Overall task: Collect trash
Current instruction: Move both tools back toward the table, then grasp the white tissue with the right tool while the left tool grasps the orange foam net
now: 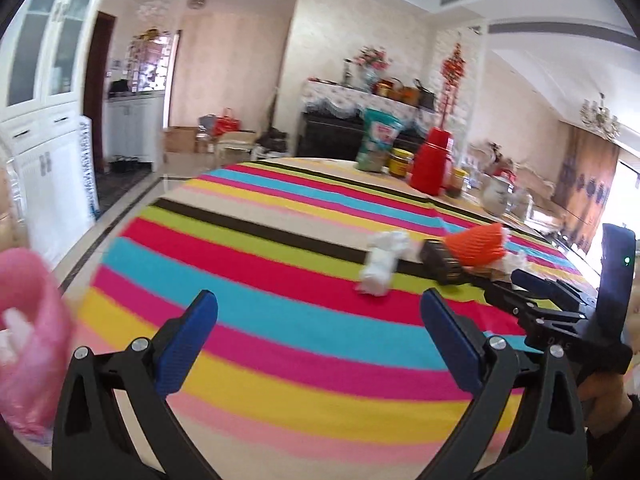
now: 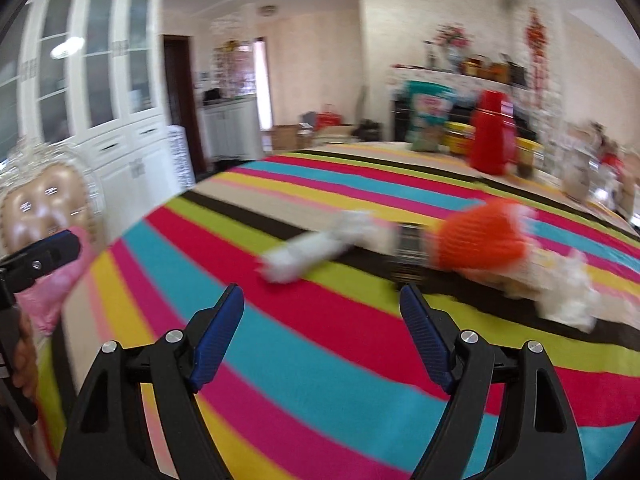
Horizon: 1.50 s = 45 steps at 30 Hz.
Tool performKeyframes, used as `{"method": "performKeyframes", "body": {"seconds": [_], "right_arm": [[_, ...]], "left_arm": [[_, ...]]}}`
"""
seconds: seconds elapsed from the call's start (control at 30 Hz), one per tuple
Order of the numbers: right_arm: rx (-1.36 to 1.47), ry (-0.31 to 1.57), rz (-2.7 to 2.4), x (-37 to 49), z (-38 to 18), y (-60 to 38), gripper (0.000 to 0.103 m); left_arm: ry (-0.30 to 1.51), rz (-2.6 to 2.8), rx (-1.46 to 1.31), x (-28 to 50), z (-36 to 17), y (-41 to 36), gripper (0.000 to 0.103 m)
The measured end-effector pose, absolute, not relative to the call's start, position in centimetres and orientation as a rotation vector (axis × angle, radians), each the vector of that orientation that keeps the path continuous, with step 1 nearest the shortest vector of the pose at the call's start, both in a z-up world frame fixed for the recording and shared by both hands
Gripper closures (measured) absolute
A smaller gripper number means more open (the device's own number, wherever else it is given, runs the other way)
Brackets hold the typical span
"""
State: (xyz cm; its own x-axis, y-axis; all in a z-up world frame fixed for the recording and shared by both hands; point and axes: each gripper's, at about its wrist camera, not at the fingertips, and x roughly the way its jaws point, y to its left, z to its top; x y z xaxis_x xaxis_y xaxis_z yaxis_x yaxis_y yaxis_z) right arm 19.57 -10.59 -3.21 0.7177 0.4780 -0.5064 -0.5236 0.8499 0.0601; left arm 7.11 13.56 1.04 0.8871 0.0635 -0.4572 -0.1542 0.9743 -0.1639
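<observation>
On the striped tablecloth (image 1: 280,272) lie a crumpled white tissue (image 1: 382,266), a dark wrapper (image 1: 442,266) and an orange foam net (image 1: 478,246). They also show in the right wrist view: the tissue (image 2: 316,246), the wrapper (image 2: 408,252), the orange net (image 2: 478,238) and more white paper (image 2: 568,292). My left gripper (image 1: 318,320) is open and empty, short of the tissue. My right gripper (image 2: 322,312) is open and empty, just short of the tissue and wrapper. A pink plastic bag (image 1: 28,336) hangs at the far left.
At the table's far side stand a red thermos (image 1: 432,160), a snack bag (image 1: 378,140), jars (image 1: 400,162) and a white teapot (image 1: 498,192). White cabinets (image 1: 44,128) line the left wall. A clear fruit bowl (image 2: 44,200) sits left.
</observation>
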Motion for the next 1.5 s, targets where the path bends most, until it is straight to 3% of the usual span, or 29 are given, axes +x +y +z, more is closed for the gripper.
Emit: {"method": "performKeyframes", "body": {"seconds": [0.33, 0.57, 0.67, 1.23, 1.27, 1.3, 1.43, 1.47, 1.5], "right_arm": [[-0.043, 0.618, 0.267, 28.0, -5.4, -24.3, 0.027], [-0.035, 0.690, 0.210, 31.3, -6.8, -27.0, 0.024], [-0.039, 0.713, 0.207, 32.5, -7.7, -27.0, 0.018], [-0.031, 0.872, 0.110, 37.6, -10.0, -27.3, 0.018], [-0.037, 0.871, 0.120, 37.5, -10.1, -27.2, 0.027], [-0.037, 0.872, 0.129, 37.6, -10.1, -27.1, 0.043], [-0.043, 0.849, 0.159, 36.9, -9.7, -26.8, 0.072], [-0.057, 0.845, 0.166, 36.7, -9.7, -26.6, 0.085], [-0.089, 0.838, 0.176, 36.4, -9.6, -26.2, 0.088]], "left_arm": [[0.519, -0.050, -0.185, 18.2, -1.3, 2.7, 0.005], [0.580, -0.063, -0.131, 24.2, -3.8, -1.7, 0.005], [0.596, -0.059, -0.125, 25.1, -4.1, -2.0, 0.005], [0.549, -0.097, -0.199, 24.0, -4.4, 0.0, 0.005], [0.551, -0.099, -0.202, 24.0, -4.4, 0.0, 0.005], [0.551, -0.099, -0.208, 24.0, -4.4, 0.1, 0.005], [0.550, -0.092, -0.219, 24.0, -4.3, 0.5, 0.005], [0.552, -0.091, -0.219, 24.0, -4.3, 0.6, 0.005], [0.554, -0.092, -0.219, 24.0, -4.3, 0.6, 0.005]]}}
